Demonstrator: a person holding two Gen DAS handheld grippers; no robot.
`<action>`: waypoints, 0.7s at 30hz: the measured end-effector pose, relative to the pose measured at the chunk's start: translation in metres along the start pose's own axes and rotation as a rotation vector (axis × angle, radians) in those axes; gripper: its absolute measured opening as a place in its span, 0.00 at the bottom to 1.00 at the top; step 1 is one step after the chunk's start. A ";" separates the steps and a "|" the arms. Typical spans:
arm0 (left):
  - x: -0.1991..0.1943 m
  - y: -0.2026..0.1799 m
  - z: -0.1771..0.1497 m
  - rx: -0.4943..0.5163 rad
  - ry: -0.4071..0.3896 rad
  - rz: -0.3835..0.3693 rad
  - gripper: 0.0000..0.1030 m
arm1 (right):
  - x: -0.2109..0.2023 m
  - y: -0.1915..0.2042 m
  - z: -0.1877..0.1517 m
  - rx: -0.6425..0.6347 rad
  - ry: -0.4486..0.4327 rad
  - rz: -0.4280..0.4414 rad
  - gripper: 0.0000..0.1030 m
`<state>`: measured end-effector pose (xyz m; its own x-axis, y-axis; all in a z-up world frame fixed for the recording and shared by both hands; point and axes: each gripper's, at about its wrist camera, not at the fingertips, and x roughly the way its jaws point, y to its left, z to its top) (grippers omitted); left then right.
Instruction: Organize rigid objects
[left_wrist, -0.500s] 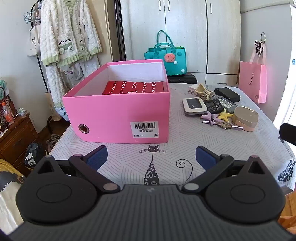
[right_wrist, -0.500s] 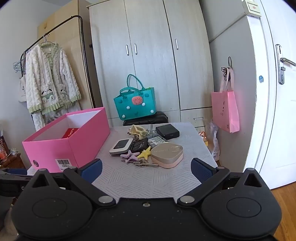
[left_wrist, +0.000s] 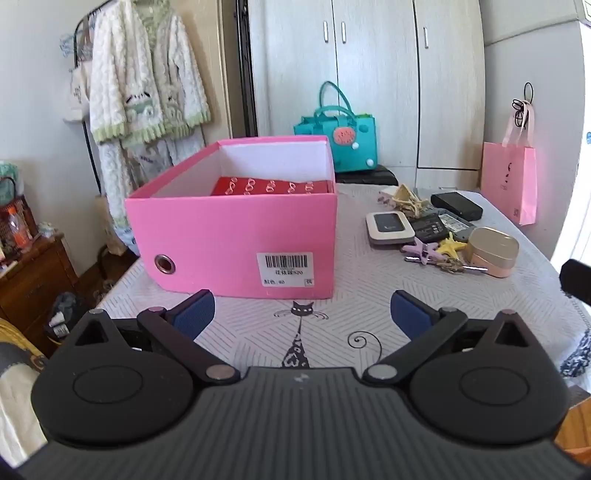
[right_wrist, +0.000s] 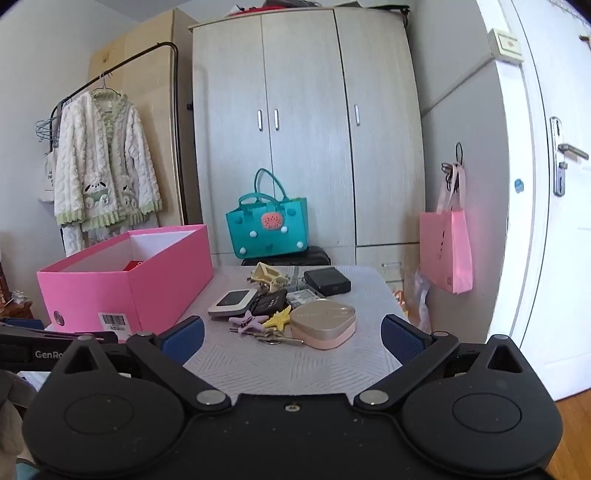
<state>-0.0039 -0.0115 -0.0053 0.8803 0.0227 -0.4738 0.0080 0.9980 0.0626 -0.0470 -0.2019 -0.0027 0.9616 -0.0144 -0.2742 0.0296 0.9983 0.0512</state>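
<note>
Here, both claws agape, empty, before pink box (left_wrist: 236, 243).

Ahead of my left gripper, the pink box (left_wrist: 236, 243) has a barcode label (left_wrist: 285, 270) reading "520" and "40"; beside my right gripper, the other tool (right_wrist: 48, 350) reads "GenRo".

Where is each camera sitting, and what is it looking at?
Left wrist: on the open left gripper, facing the pink box across the table.
Right wrist: on the open right gripper, facing the compact case and wardrobe.
Both show the pink box, the case and the teal bag.
</note>
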 end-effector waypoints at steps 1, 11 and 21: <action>0.001 0.001 0.000 0.006 0.004 -0.004 1.00 | 0.000 0.000 0.000 -0.007 -0.004 0.000 1.00; -0.003 0.002 -0.007 -0.003 -0.041 -0.034 1.00 | 0.000 0.001 -0.002 -0.005 -0.001 0.017 1.00; -0.001 0.002 -0.008 -0.016 -0.043 -0.027 1.00 | 0.005 0.003 -0.006 -0.003 0.012 0.030 1.00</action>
<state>-0.0083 -0.0092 -0.0113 0.8997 -0.0067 -0.4365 0.0248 0.9990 0.0358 -0.0436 -0.1984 -0.0099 0.9586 0.0161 -0.2842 0.0001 0.9984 0.0569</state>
